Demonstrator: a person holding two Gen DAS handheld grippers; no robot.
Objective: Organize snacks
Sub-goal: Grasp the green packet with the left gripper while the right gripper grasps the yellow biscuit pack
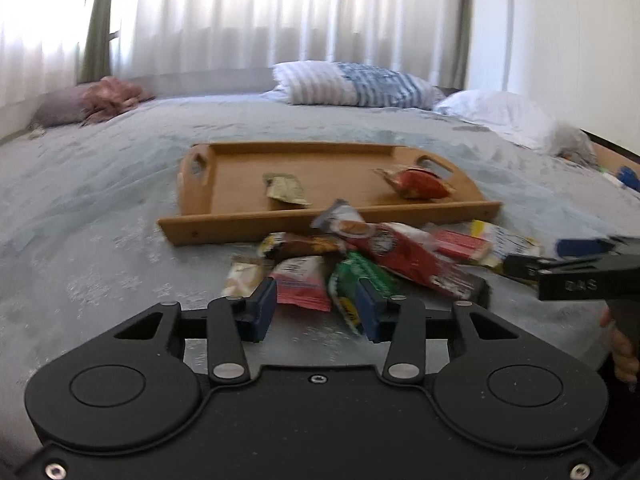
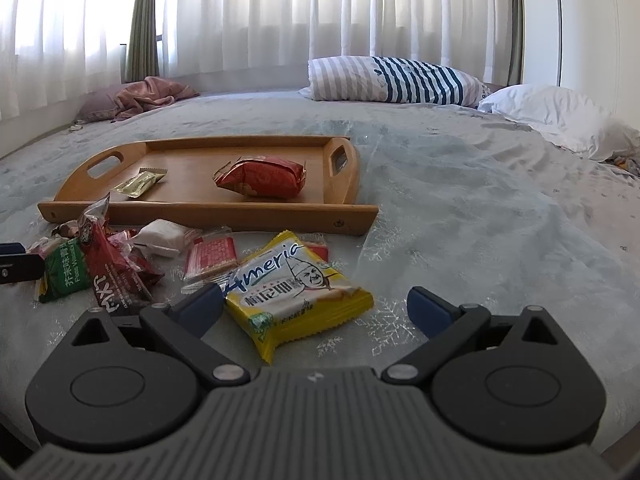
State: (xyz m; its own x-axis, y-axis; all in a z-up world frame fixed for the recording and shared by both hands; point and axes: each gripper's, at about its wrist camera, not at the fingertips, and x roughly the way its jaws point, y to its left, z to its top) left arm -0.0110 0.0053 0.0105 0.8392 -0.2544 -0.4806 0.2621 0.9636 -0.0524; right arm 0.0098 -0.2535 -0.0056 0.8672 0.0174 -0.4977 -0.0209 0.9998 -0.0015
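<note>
done: two snacks are lying in the wooden tray point(image 2: 344, 222)
left: a snack pile point(image 2: 120, 264) is waiting on the bed point(image 2: 480, 208)
right gripper point(image 2: 314, 306): fingers spreading wide around the yellow packet point(image 2: 296, 292)
left gripper point(image 1: 316, 314): fingers hovering half-open, empty

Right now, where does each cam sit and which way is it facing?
Left wrist: on the left gripper, low over the bed, facing the snack pile and wooden tray; its open blue fingers show, right gripper at right.
Right wrist: on the right gripper, facing the yellow packet; open fingers show.
Shared: tray, red packet, striped pillow.
</note>
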